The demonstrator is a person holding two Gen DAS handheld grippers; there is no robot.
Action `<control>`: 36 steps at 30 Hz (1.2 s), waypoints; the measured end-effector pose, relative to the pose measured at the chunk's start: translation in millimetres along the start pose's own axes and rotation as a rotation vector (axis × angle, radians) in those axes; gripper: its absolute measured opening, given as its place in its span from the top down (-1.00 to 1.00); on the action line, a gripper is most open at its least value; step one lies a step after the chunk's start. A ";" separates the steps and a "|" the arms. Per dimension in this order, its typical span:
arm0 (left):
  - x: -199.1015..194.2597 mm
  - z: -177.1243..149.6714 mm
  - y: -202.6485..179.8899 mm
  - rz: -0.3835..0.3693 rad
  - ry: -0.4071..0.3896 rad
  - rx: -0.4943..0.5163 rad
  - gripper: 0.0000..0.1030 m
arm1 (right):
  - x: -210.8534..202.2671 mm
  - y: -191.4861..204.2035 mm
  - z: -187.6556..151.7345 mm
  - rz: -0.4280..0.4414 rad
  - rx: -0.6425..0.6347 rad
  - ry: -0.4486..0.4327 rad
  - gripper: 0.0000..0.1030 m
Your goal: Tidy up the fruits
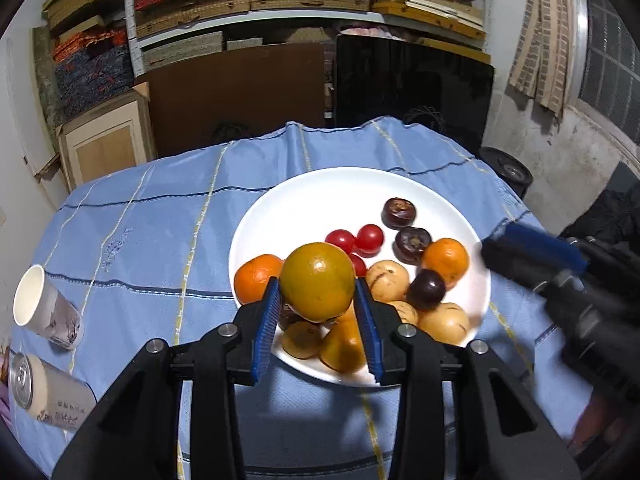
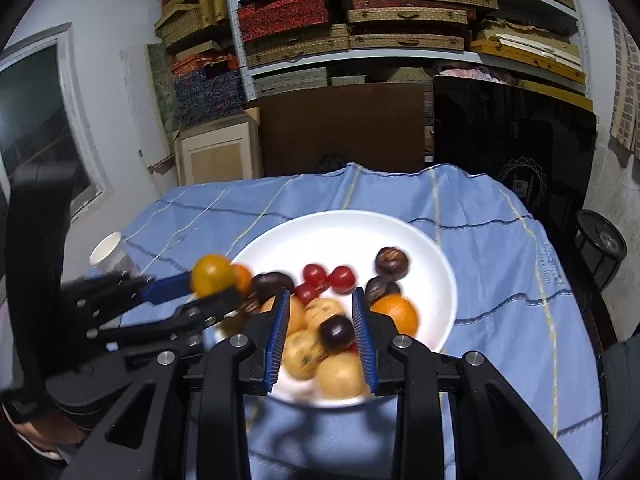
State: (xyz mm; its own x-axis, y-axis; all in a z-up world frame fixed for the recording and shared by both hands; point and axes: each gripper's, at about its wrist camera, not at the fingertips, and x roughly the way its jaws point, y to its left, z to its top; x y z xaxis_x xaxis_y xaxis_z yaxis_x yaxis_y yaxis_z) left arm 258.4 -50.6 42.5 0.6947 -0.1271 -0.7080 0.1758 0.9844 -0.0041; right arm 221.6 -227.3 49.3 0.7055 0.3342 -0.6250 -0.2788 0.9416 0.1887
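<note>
The left gripper (image 1: 316, 304) pinches a yellow-green orange (image 1: 317, 281) between its blue pads, holding it above the near left part of the white plate (image 1: 304, 192); the right wrist view confirms the fruit (image 2: 212, 274) clear of the pile. The right gripper (image 2: 320, 332) has a dark purple fruit (image 2: 336, 333) between its pads, above the pale yellow fruits (image 2: 340, 374); the blur leaves it unclear whether the pads press on it, so a grip cannot be confirmed.

The plate sits on the blue tablecloth (image 1: 160, 220), toward the right edge of the table. It carries mixed fruit: two oranges (image 1: 445, 262), red cherry tomatoes (image 1: 370, 239), dark purple fruits and pale yellow fruits, all unsorted. A paper cup (image 1: 44, 308) and a can (image 1: 48, 392) lie tipped at the left edge.

Status: early stage. One fruit is lifted and a second may be; no sorted group or destination container is visible. Nearly all fruits remain on the plate.
</note>
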 end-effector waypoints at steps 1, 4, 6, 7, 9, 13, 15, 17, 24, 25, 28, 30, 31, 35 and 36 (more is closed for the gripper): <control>1.4 -1.9 0.4 -0.011 0.006 0.002 0.29 | -2.9 1.7 -6.3 -0.002 -0.047 0.042 0.33; -0.8 -10.8 -0.8 -0.025 0.010 0.026 0.29 | -25.2 -5.1 -51.5 0.018 -0.090 0.174 0.13; -5.0 -16.0 -3.0 -0.018 -0.001 0.035 0.29 | -38.9 -9.2 -80.8 0.027 -0.080 0.228 0.13; -7.3 -19.0 -4.1 -0.027 -0.002 0.030 0.29 | -47.3 -8.1 -101.1 0.054 -0.081 0.260 0.13; -11.8 -25.5 -7.5 -0.054 0.012 0.027 0.29 | -59.3 -2.1 -132.9 0.072 -0.076 0.311 0.13; -27.4 -42.9 -13.6 -0.052 0.013 0.039 0.29 | -84.0 22.7 -168.8 0.086 -0.116 0.316 0.13; -35.1 -52.6 -12.9 -0.064 0.018 0.029 0.29 | -91.8 31.5 -179.9 0.078 -0.133 0.324 0.13; -42.3 -64.3 -14.3 -0.067 0.027 0.030 0.29 | -100.2 36.4 -191.8 0.051 -0.147 0.329 0.13; -69.2 -102.7 -18.1 -0.073 0.035 0.030 0.29 | -123.0 28.5 -229.3 -0.009 -0.133 0.288 0.13; -71.5 -107.2 -18.0 -0.076 0.038 0.029 0.29 | -125.1 28.0 -232.6 -0.013 -0.126 0.277 0.12; -78.3 -121.3 -17.3 -0.075 0.053 0.015 0.29 | -135.5 34.1 -240.1 -0.047 -0.163 0.252 0.09; -82.7 -128.5 -17.6 -0.081 0.060 0.012 0.29 | -145.1 33.8 -243.3 -0.055 -0.170 0.235 0.10; -85.1 -132.1 -19.0 -0.080 0.060 0.017 0.29 | -148.8 31.5 -243.7 -0.054 -0.166 0.225 0.10; -92.8 -143.1 -26.8 -0.087 0.064 0.032 0.29 | -160.7 19.0 -248.9 -0.110 -0.153 0.203 0.10; -94.6 -145.2 -28.7 -0.088 0.065 0.035 0.29 | -162.9 16.2 -251.3 -0.123 -0.153 0.205 0.10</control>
State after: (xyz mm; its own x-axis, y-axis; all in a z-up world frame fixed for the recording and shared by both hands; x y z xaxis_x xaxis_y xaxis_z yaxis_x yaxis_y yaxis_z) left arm 86.3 -49.2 7.1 0.6289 -0.2037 -0.7503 0.2596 0.9647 -0.0442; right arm -61.6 -276.8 -36.1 0.5977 0.1877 -0.7794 -0.3050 0.9523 -0.0046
